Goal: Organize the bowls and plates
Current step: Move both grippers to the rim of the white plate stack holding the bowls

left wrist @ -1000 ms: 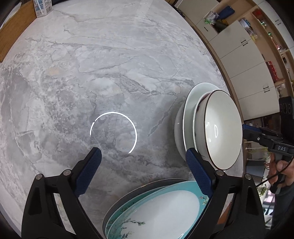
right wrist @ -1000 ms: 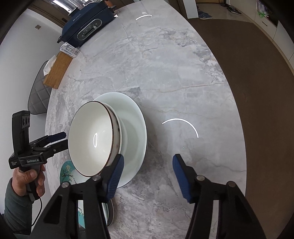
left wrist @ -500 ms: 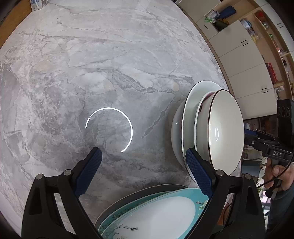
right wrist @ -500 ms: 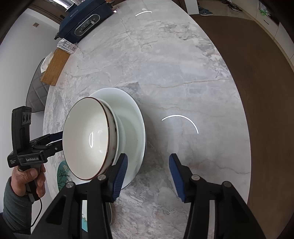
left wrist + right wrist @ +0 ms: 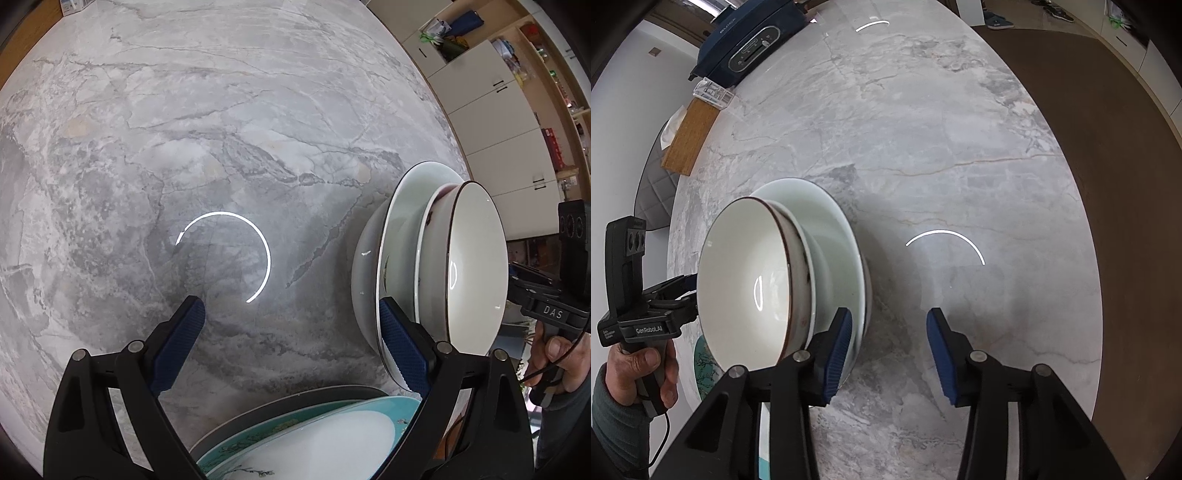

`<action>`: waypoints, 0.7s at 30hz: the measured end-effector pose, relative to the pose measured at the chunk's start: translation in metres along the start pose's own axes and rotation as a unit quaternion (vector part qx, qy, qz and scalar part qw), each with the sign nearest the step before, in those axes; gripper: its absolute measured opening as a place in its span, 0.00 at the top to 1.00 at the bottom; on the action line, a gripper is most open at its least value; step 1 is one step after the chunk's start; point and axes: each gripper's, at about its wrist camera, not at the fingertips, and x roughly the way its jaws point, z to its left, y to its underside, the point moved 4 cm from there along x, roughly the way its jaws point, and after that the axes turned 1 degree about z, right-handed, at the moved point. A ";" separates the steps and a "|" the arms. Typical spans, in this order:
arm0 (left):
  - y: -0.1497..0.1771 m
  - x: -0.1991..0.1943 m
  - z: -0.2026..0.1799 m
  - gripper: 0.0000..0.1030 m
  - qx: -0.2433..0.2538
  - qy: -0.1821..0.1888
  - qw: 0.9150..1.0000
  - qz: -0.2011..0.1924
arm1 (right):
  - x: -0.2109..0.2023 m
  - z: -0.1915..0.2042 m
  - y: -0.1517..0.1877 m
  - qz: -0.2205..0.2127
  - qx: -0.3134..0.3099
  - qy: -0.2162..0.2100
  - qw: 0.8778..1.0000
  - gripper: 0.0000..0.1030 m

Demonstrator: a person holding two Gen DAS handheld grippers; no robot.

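Marble bench [image 5: 960, 122] carries a nested stack of bowls [image 5: 812, 266]: wide pale bowl at the bottom, smaller ones inside, brown-rimmed white bowl [image 5: 750, 280] on top, presumably stacked largest-first so it sits steady. Right gripper [image 5: 886, 350] points steeply down at the stack's near edge; jaws are closing, one blue pad just at the wide bowl's rim, the other over bare marble, nothing pinched yet (whether the pad touches the rim is hard to tell through the fisheye). Left gripper [image 5: 291, 347] flanks the stack's other side, jaws spread and empty, likely ready to steady or lift it jointly. Teal-rimmed plates [image 5: 325, 435] lie stacked just below the left gripper, beside the bowls.
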 end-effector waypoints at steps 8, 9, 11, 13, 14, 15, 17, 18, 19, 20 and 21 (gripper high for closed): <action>-0.003 0.014 -0.005 0.10 0.006 -0.005 1.000 0.008 | 0.009 0.004 -0.004 0.010 -0.015 -0.005 1.000 0.64; -0.004 0.014 -0.006 0.10 0.008 -0.006 1.000 0.005 | 0.010 0.005 -0.004 0.012 -0.017 -0.008 1.000 0.68; -0.004 0.015 -0.008 0.11 0.013 0.004 1.000 -0.001 | 0.012 0.007 -0.005 0.012 -0.021 -0.011 1.000 0.71; -0.004 0.014 -0.011 0.20 0.014 0.015 1.000 -0.007 | 0.015 0.008 -0.006 0.014 -0.023 -0.016 1.000 0.73; -0.005 0.014 -0.012 0.22 0.015 0.017 1.000 -0.008 | 0.017 0.009 -0.006 0.015 -0.023 -0.015 0.999 0.73; -0.005 0.015 -0.014 0.23 0.015 0.012 1.000 -0.010 | 0.019 0.009 -0.007 0.016 -0.023 -0.015 0.999 0.74; -0.007 0.016 -0.019 0.25 0.017 0.003 1.000 -0.016 | 0.021 0.010 -0.006 0.014 -0.021 -0.016 1.000 0.74; -0.008 0.017 -0.022 0.29 0.017 0.003 1.000 -0.020 | 0.021 0.010 -0.006 0.013 -0.021 -0.018 1.000 0.75; -0.007 0.017 -0.025 0.31 0.016 0.002 1.000 -0.025 | 0.022 0.010 -0.006 0.012 -0.020 -0.020 1.000 0.77; -0.008 0.017 -0.028 0.33 0.018 -0.001 0.999 -0.030 | 0.022 0.010 -0.005 0.012 -0.020 -0.022 0.999 0.78; -0.007 0.017 -0.032 0.35 0.023 -0.005 0.999 -0.034 | 0.023 0.011 -0.005 0.013 -0.021 -0.023 0.999 0.81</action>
